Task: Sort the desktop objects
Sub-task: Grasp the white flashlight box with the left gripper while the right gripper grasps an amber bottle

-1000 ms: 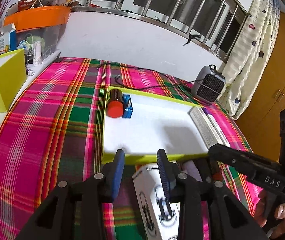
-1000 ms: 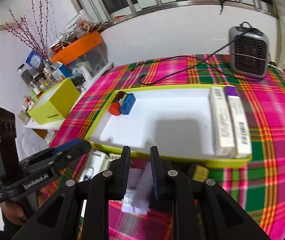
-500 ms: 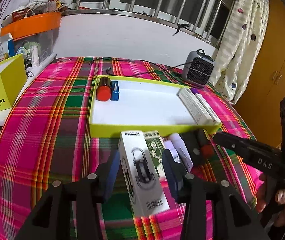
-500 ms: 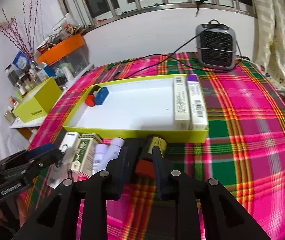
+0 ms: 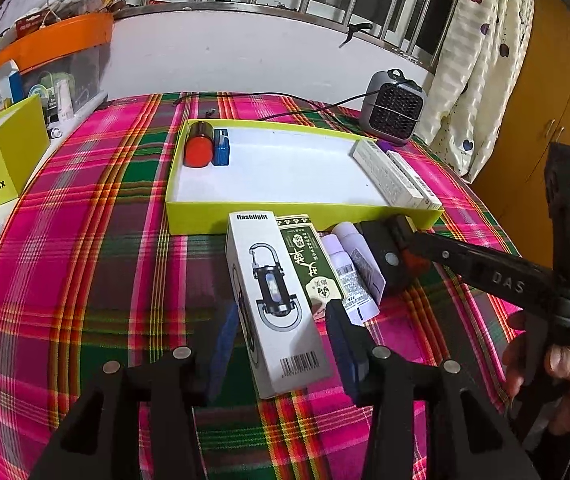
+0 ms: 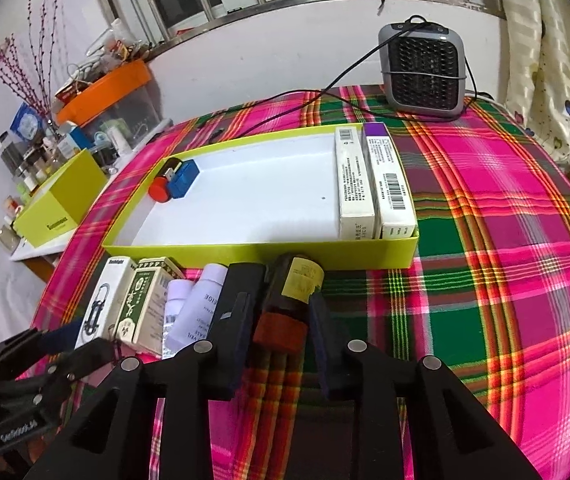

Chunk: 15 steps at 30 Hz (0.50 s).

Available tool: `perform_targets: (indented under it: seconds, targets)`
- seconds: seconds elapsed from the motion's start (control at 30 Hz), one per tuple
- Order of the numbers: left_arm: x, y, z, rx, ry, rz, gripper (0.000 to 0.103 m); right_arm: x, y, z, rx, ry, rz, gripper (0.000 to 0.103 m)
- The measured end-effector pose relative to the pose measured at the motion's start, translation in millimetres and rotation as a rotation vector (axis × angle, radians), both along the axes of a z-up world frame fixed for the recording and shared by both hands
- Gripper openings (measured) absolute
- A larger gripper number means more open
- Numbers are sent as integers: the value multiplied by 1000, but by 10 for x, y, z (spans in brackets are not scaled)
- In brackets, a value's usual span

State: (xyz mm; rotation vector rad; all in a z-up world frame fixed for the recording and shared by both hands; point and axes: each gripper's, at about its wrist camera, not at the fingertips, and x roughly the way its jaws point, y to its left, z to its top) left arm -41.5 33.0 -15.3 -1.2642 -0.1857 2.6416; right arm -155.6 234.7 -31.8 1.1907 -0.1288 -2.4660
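Step now: picking up things from the row in front of the tray (image 5: 221, 216), so they can go inside it. This is my guess from how the tongs sit.
Left tongs (image 5: 281, 328): the two fingers are apart, one on each side of the white flashlight box (image 5: 275, 300). They do not squeeze it yet.
Right tongs (image 6: 281, 316): the fingers are apart too, one on each side of the brown bottle (image 6: 291, 304) with the yellow label. I cannot tell if they touch it.
Where the things are: the flashlight box, a green box (image 5: 311, 260), two white tubes (image 5: 349, 268), a black case (image 6: 239, 292) and the brown bottle lie side by side on the table (image 6: 505, 220), just in front of the tray.
Already in the tray: a red-capped jar (image 5: 197, 148) and a blue box (image 5: 221, 147) at one end, two long boxes (image 6: 373, 184) at the other. The middle is bare.
Next move: each pair of tongs should close on its thing, lift it over the tray wall and set it in the bare middle. The flashlight box is wide, so the hold must be firm.
Only the left view shows: a hand (image 5: 553, 356) holding the right tool.
Only the right view shows: the bottle's yellow label and its rusty red cap.
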Motion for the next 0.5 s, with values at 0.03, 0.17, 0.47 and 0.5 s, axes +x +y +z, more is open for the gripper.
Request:
perform_targets:
  seconds: [0.03, 0.17, 0.47, 0.5]
  targets:
    - [0, -3, 0, -1, 0, 1, 46, -15, -9, -9, 2, -2, 0, 30]
    - [16, -52, 1, 3, 4, 12, 44, -61, 7, -49, -7, -17, -9, 31]
    - [12, -145, -7, -4, 6, 51, 39, -65, 49, -49, 2, -23, -13, 31]
    - [-4, -137, -14, -7, 4, 52, 39, -77, 39, -56, 4, -28, -12, 31]
